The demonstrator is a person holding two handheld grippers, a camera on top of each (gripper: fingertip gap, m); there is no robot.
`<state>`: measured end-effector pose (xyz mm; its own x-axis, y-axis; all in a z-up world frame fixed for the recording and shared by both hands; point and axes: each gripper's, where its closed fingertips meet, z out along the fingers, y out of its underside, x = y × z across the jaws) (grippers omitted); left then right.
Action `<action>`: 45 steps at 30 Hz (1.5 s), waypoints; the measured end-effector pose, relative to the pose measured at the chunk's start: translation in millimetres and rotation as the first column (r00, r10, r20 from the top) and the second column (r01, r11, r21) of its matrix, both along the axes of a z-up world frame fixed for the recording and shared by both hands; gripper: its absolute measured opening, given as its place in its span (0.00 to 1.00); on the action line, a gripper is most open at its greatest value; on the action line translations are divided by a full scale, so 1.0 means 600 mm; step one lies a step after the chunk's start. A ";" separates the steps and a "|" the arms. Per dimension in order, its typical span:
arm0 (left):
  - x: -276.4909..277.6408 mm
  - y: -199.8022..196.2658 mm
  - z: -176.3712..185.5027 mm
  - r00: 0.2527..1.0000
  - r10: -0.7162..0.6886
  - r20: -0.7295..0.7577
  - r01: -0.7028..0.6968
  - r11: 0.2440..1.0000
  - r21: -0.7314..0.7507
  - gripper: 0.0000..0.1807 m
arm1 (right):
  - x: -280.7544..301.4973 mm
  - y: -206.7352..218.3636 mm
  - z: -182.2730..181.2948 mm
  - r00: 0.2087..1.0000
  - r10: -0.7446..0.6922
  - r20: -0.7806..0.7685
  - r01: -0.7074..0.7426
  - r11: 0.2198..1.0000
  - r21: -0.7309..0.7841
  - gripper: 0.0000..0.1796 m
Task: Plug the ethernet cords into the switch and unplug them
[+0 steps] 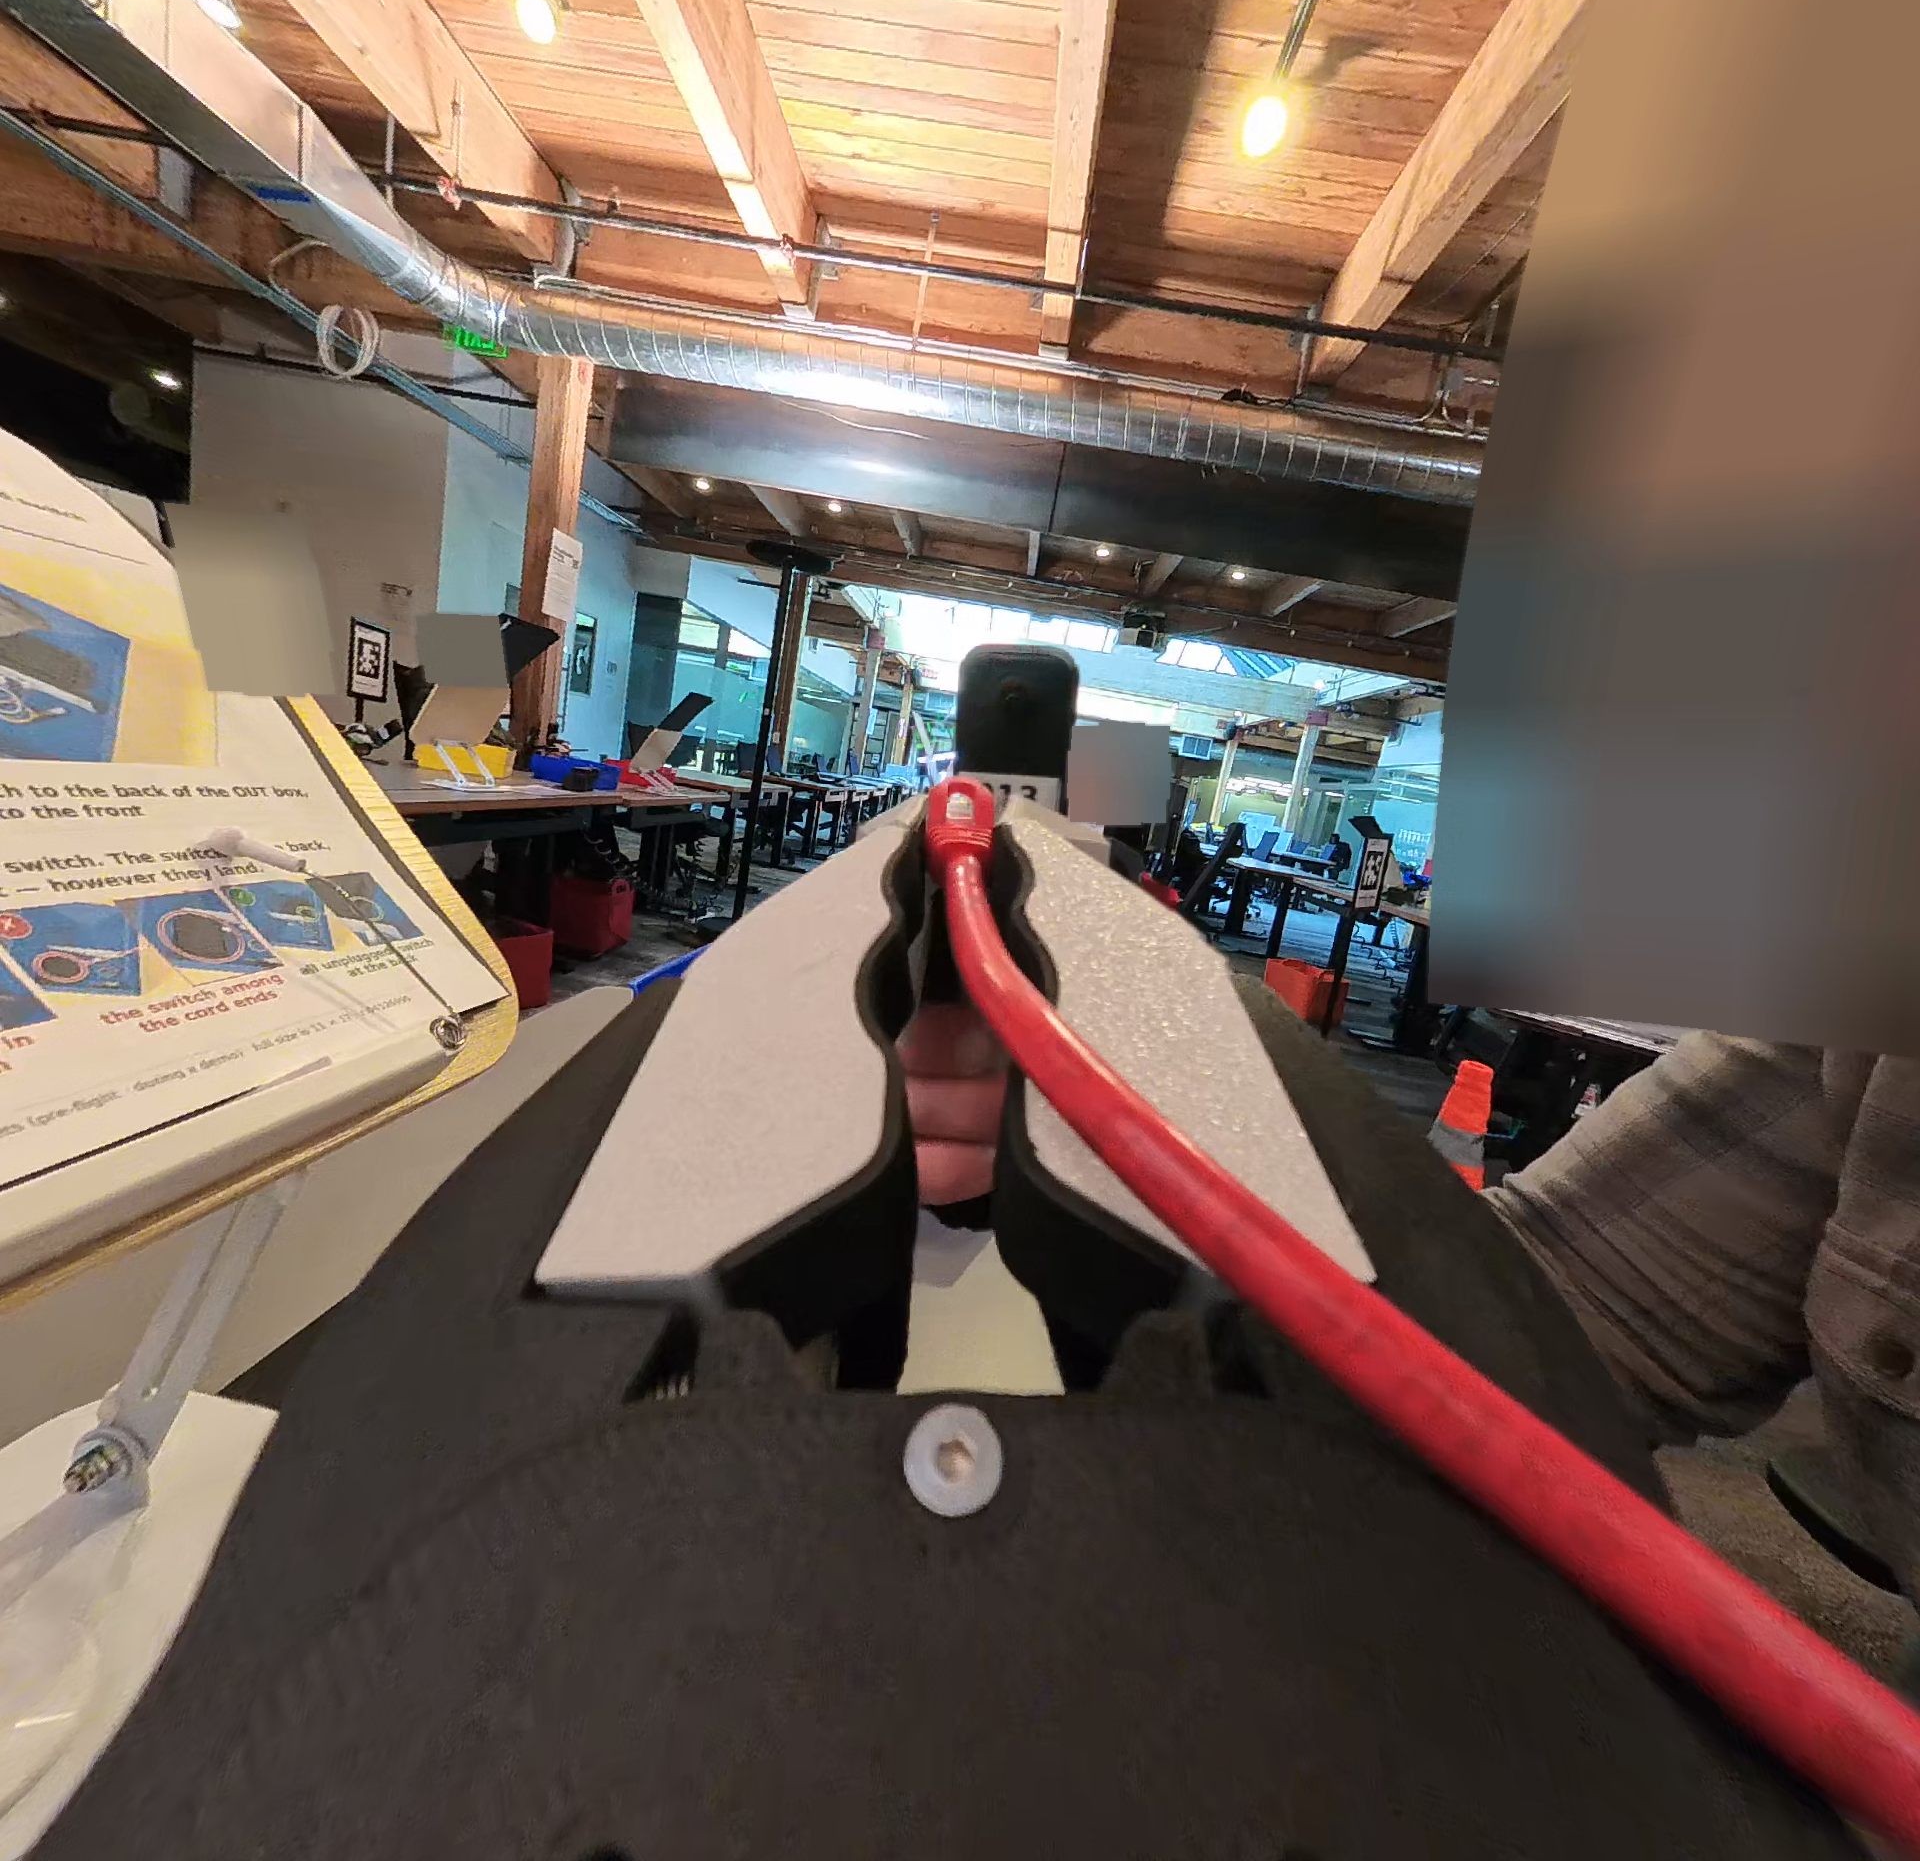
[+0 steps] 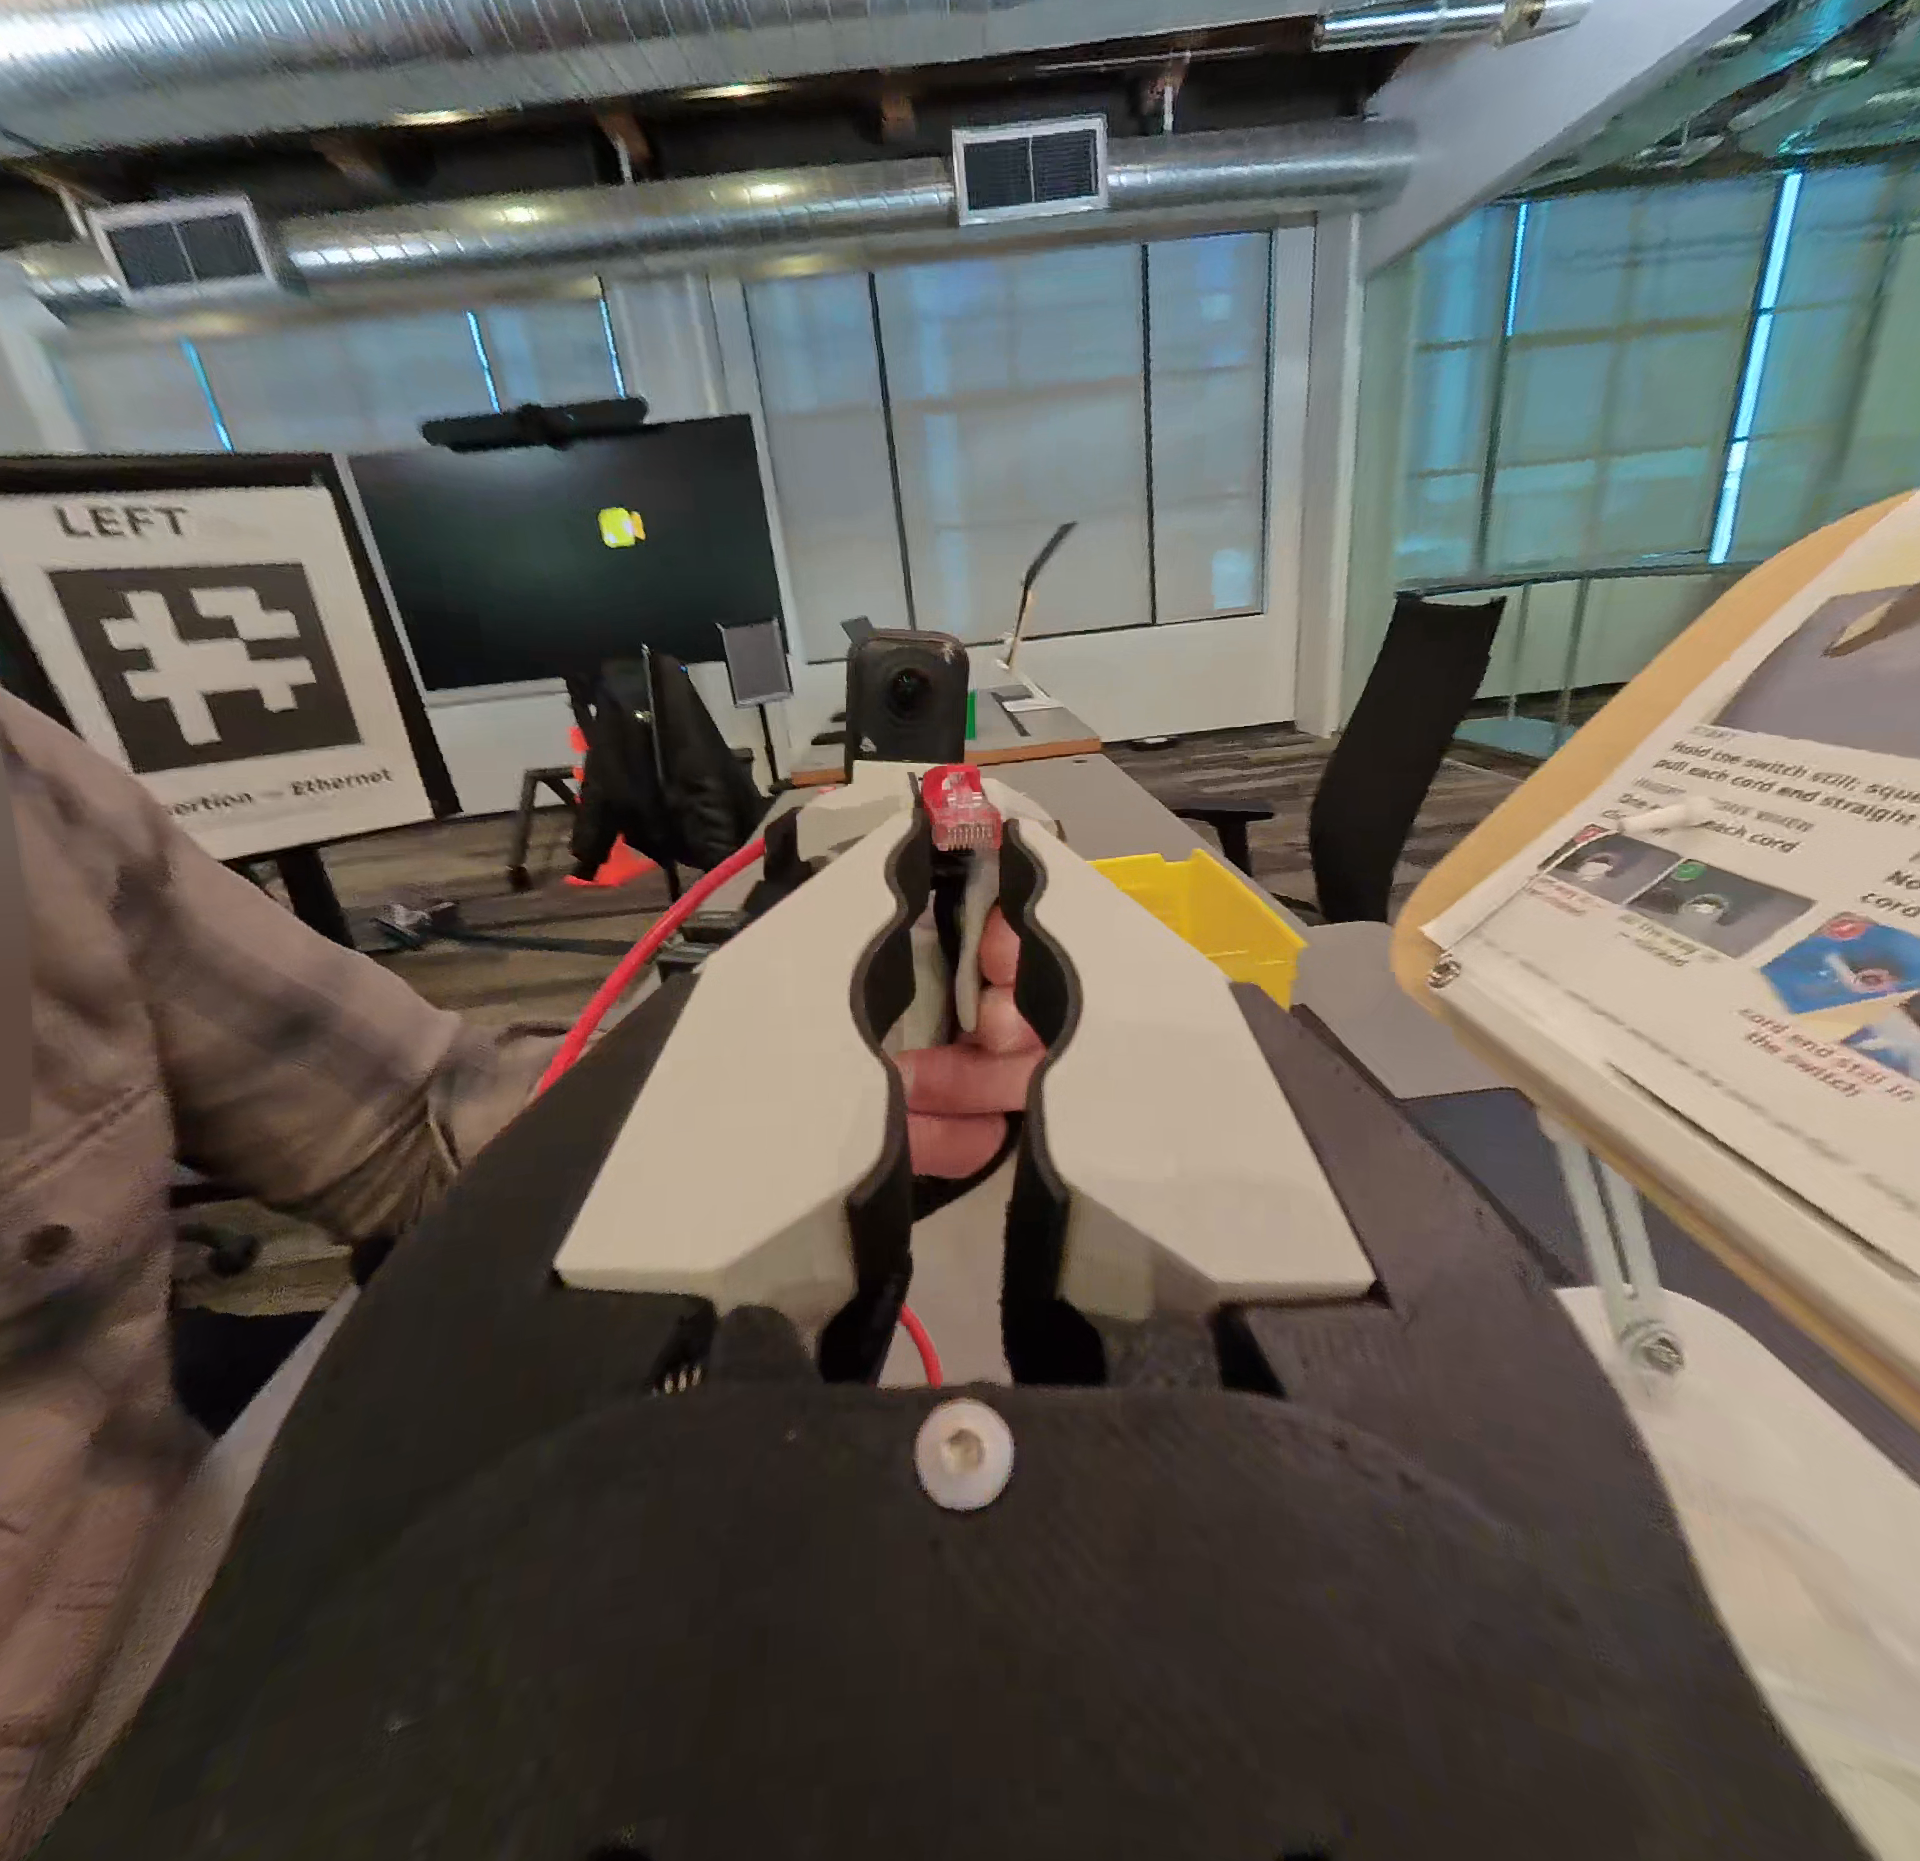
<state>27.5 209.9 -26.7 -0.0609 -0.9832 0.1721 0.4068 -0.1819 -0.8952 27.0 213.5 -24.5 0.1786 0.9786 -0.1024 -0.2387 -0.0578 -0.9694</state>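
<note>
**Here, two grippers facing each other, each one pinching a red plug**

Two grippers are showing, and they are pointing toward each other. The left gripper [image 1: 961, 824] is closing its two grey fingers on one red plug [image 1: 964, 816], and the thick red cord [image 1: 1299, 1261] is running from this plug down over the right finger to the lower right corner. The right gripper [image 2: 961, 824] is pinching a second red plug [image 2: 961, 809] at its tips; a grey boot [image 2: 975, 938] is hanging below this plug between the fingers, and a thin red cable [image 2: 644, 954] is curving away on the left side. Whether both plugs belong to one cord, I cannot tell. The switch is not showing in either view.

Two instruction sheets on tilted boards are standing near, one in each view [image 1: 208, 876] [image 2: 1714, 928]. One yellow bin [image 2: 1205, 902] is sitting on the grey table [image 2: 1371, 990]. The room is a big open office with a wooden ceiling [image 1: 935, 97], silver ducts, a dark screen [image 2: 561, 554] and a black chair [image 2: 1392, 751]. A plaid sleeve [image 2: 156, 1032] is entering from the side.

Both plugs are sitting exactly at the fingertips, raised in the air above the table.
</note>
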 end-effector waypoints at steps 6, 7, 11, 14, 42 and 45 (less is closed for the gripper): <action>0.001 -0.003 -0.001 1.000 -0.006 -0.014 0.006 1.000 0.020 0.07 | 0.002 -0.005 -0.002 0.999 0.041 -0.010 -0.041 0.999 -0.032 0.05; 0.002 -0.004 -0.001 1.000 -0.003 -0.024 0.003 1.000 0.029 0.07 | 0.003 -0.005 -0.003 0.999 0.044 0.000 -0.044 0.999 -0.032 0.05; 0.001 -0.006 0.001 0.998 0.034 -0.048 -0.030 0.996 0.087 0.15 | 0.003 -0.009 -0.007 0.998 0.058 0.032 -0.056 0.998 -0.037 0.05; -0.004 -0.006 0.005 0.996 0.070 -0.063 -0.061 0.990 0.131 0.19 | 0.004 -0.011 -0.009 0.997 0.071 0.042 -0.069 0.997 -0.047 0.05; -0.030 0.023 0.000 0.977 0.163 -0.141 -0.137 0.974 0.180 0.06 | 0.053 0.041 -0.052 0.854 -0.297 0.428 0.237 0.953 0.190 0.33; -0.042 0.028 0.002 0.976 0.171 -0.136 -0.143 0.970 0.195 0.06 | 0.078 0.050 -0.123 0.653 -0.294 0.698 0.199 0.956 0.216 0.46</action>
<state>2.2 226.8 -25.5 0.1094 -0.9939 -0.0163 0.2749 0.0460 -0.9604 74.0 243.2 -98.1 0.3863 0.8832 0.2661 0.5407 0.0169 -0.8410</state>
